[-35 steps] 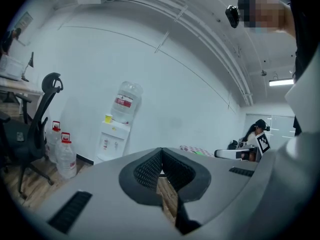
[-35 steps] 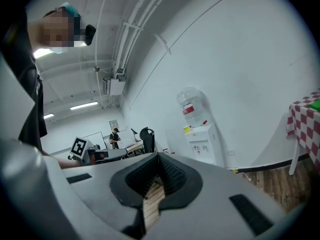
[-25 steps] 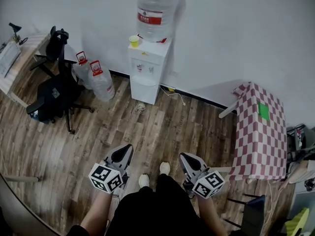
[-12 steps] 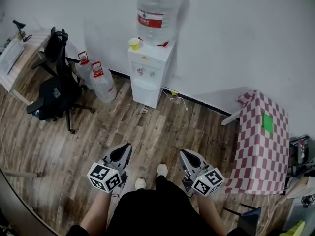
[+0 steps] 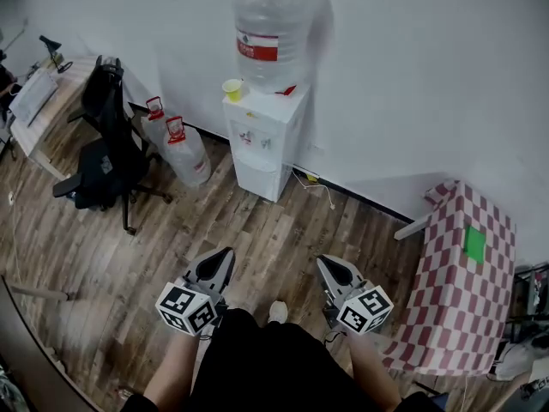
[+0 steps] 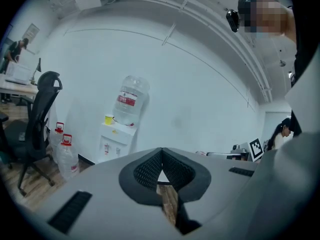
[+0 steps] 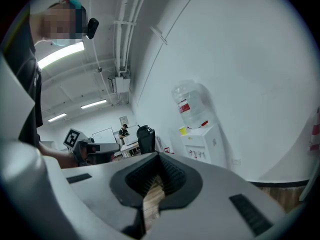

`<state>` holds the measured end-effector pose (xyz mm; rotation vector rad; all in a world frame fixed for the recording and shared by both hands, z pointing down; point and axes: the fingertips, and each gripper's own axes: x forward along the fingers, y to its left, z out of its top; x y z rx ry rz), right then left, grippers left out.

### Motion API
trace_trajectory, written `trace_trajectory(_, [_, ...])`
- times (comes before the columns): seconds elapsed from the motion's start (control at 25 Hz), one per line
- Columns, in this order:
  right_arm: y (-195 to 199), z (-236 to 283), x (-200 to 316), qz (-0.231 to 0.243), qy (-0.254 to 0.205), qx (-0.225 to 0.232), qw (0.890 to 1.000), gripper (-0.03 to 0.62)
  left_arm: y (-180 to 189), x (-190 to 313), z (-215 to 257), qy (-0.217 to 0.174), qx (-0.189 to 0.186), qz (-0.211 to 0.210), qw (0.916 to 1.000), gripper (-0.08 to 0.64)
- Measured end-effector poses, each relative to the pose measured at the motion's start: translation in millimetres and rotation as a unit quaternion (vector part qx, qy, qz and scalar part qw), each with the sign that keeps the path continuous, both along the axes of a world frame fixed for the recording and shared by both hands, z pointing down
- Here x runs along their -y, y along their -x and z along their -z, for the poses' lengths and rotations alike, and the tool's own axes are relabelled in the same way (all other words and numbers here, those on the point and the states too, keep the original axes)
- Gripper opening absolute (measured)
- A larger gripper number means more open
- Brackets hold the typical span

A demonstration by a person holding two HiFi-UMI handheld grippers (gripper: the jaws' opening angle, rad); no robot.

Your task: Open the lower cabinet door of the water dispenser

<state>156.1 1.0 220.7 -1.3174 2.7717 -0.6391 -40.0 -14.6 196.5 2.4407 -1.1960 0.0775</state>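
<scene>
A white water dispenser point(image 5: 262, 136) stands against the far wall with a big clear bottle point(image 5: 268, 28) on top and a yellow cup point(image 5: 232, 89) beside the bottle. Its lower cabinet door point(image 5: 257, 176) is shut. Both grippers hang well short of it over the wooden floor. My left gripper point(image 5: 221, 257) is shut and holds nothing. My right gripper point(image 5: 330, 266) is likewise shut and bare. The dispenser point(image 6: 116, 140) shows small in the left gripper view, and the dispenser point(image 7: 201, 143) also appears in the right gripper view.
Two water jugs point(image 5: 176, 148) with red caps stand left of the dispenser. A black office chair point(image 5: 103, 157) and a desk point(image 5: 43, 101) are at the far left. A table with a red-checked cloth point(image 5: 455, 290) stands at the right. A white cable point(image 5: 322, 189) lies by the wall.
The whole scene has shifted as I walk: the dispenser and jugs sit a little lower and nearer in the head view, the checked table has slid down and right. Both grippers stay shut.
</scene>
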Motion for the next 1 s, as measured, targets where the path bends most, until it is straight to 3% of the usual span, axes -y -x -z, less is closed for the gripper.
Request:
trace_trajectory(0.4, [-24,-18,43,0.021,0.021,0.019,0.999,0.023,-33,25,-8,0.016,0.010,-0.006,0.9998,0.014])
trace_trajectory(0.64, [-18,-33,72,0.034,0.031,0.013,0.999,0.022,-24,56,-21,0.034,0.035,0.021,0.9986,0.014])
trace_trajectory(1.0, [-3,-80,121,0.030,0.054,-0.011,0.998,0.023,-10,125,-56,0.041,0.041,0.008,0.9983,0.014])
